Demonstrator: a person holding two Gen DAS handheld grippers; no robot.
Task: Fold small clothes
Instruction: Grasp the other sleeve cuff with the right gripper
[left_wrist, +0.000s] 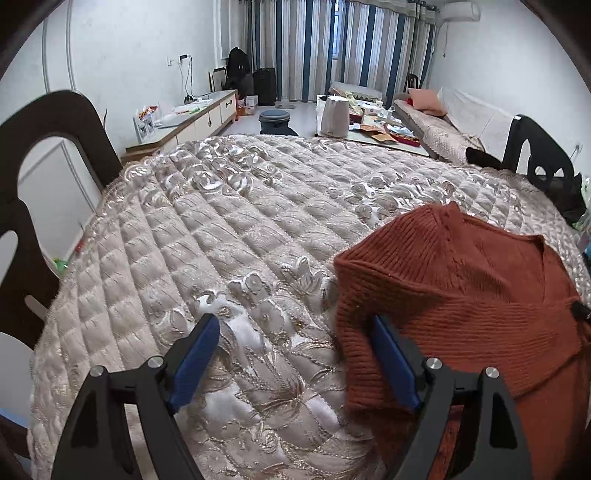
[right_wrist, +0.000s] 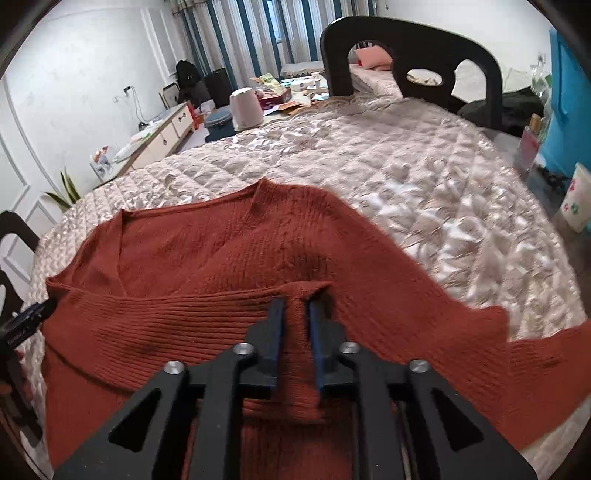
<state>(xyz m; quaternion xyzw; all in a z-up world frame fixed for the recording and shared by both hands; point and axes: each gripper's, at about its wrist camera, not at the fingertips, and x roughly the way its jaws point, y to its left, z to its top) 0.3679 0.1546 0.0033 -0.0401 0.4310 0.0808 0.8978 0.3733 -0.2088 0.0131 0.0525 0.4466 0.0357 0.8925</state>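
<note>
The rust sweater (right_wrist: 207, 258) is spread on the quilted table (left_wrist: 229, 221), 1 sleeve folded across. A knit ridge is pinched by the right gripper (right_wrist: 295, 314); the left gripper (left_wrist: 291, 354) is held wide, empty. Further folds remain.

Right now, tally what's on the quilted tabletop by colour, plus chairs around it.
Rust-red ribbed knit sweater: 1
Dark wooden cut-out chairs: 2
Beige quilted table cover: 1
Total: 4
</note>
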